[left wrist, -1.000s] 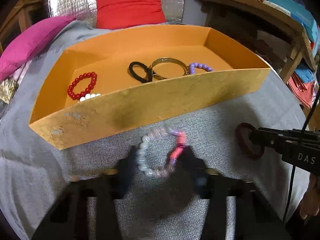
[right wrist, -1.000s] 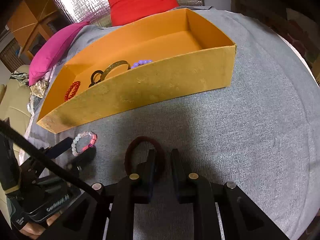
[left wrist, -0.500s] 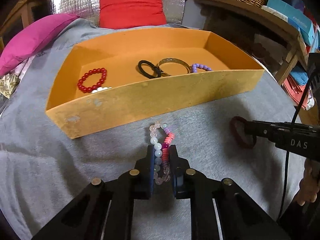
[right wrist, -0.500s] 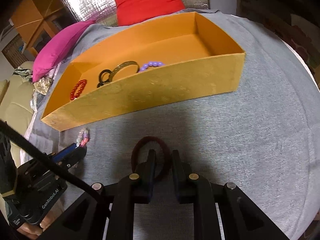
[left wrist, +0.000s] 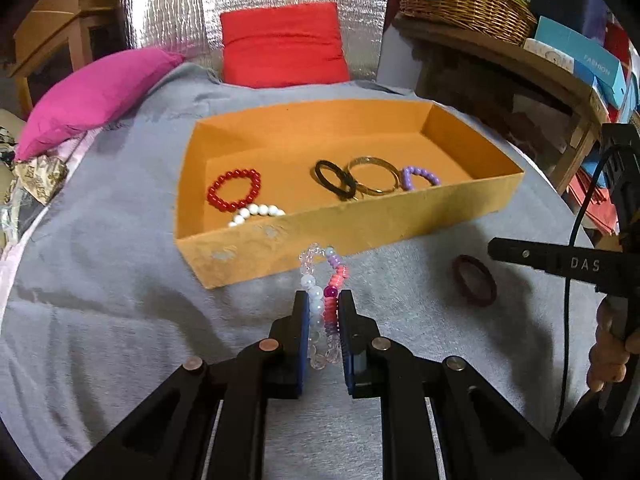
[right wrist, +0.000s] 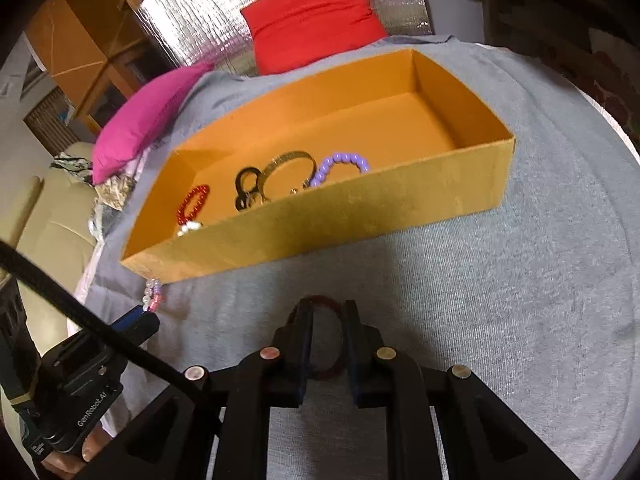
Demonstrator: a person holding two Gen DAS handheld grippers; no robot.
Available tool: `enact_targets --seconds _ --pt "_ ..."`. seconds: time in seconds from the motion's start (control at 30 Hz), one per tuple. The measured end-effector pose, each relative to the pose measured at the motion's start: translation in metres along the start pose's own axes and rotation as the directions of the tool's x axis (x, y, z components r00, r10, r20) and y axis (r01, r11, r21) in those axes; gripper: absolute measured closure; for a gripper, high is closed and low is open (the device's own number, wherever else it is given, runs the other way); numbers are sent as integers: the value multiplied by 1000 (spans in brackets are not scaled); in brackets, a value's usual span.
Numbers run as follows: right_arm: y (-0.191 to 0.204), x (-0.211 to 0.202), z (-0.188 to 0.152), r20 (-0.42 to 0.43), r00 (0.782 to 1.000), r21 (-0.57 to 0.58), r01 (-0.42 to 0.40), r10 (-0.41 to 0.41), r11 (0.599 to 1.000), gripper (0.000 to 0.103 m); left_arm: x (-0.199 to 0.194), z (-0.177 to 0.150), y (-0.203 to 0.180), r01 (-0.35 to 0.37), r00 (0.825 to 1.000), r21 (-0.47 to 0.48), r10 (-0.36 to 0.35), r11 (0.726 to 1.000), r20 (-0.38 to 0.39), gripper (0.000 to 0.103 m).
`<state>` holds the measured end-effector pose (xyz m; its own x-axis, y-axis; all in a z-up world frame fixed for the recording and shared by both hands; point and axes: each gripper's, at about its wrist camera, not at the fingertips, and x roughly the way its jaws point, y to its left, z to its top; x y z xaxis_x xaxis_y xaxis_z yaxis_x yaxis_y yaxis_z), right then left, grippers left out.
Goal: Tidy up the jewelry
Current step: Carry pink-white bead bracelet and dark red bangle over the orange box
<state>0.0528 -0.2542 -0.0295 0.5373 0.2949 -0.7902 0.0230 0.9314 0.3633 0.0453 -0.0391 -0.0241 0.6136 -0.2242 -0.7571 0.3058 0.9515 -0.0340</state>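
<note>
My left gripper (left wrist: 324,300) is shut on a pastel bead bracelet (left wrist: 324,276) and holds it above the grey cloth, in front of the orange box (left wrist: 360,228). My right gripper (right wrist: 325,312) is shut on a dark maroon hair tie (right wrist: 320,302), which also shows in the left wrist view (left wrist: 474,280). Inside the box lie a red bead bracelet (left wrist: 234,190), a white bead bracelet (left wrist: 256,213), a black hair tie (left wrist: 334,180), a gold bangle (left wrist: 374,180) and a purple bead bracelet (left wrist: 420,176).
A grey cloth (right wrist: 500,300) covers the round table. A pink cushion (left wrist: 92,96) and a red cushion (left wrist: 282,46) lie behind the box. A shelf with a wicker basket (left wrist: 460,0) stands at the right. A beige sofa (right wrist: 48,216) is at the left.
My left gripper closed on the pastel bracelet and lifted it. My right gripper, shut on the maroon hair tie, has risen with it. Both views now sit higher over the box.
</note>
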Motion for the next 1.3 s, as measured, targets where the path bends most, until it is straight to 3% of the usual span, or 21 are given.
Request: enact_targets --seconds 0.13,0.27,0.33,0.4,0.43,0.7,0.87,0.93,1.0,1.1,1.3 --pt "-7 -2 5 6 1000 26 -17 17 1000 87 1 -2 0 -22 1000 18 22 1000 -10 88" --pt "-8 -1 4 -14 999 6 53 -53 999 85 3 -3 0 -38 999 26 38 999 -19 88" --pt "-8 3 4 -42 999 22 28 -27 999 75 2 -4 -1 -44 999 29 45 999 -16 88" --pt "-7 3 3 -40 999 21 21 -20 1000 57 3 -4 -2 -41 999 28 42 999 -22 88" --pt "-6 4 2 -35 999 15 30 -30 999 56 4 -5 -3 -40 999 29 41 999 -25 88" --pt "10 23 -9 -103 991 -79 73 -81 994 55 4 -6 -1 -50 998 29 51 998 -31 88" --pt "20 24 -17 -73 989 -160 113 -126 981 53 6 -6 -2 -61 998 33 62 998 -34 88" --pt "23 24 -19 -63 988 -184 125 -139 975 55 6 -6 -3 -61 997 32 62 998 -35 88" --pt "26 23 -22 -46 986 -217 146 -159 965 73 7 -5 -5 -67 997 34 68 997 -31 88" --pt "26 22 -23 -30 982 -242 173 -185 955 88 7 -5 -5 -71 997 36 72 997 -30 88" --pt "22 15 -19 -20 989 -215 138 -145 967 95 7 -5 -5 -76 997 36 77 997 -29 88"
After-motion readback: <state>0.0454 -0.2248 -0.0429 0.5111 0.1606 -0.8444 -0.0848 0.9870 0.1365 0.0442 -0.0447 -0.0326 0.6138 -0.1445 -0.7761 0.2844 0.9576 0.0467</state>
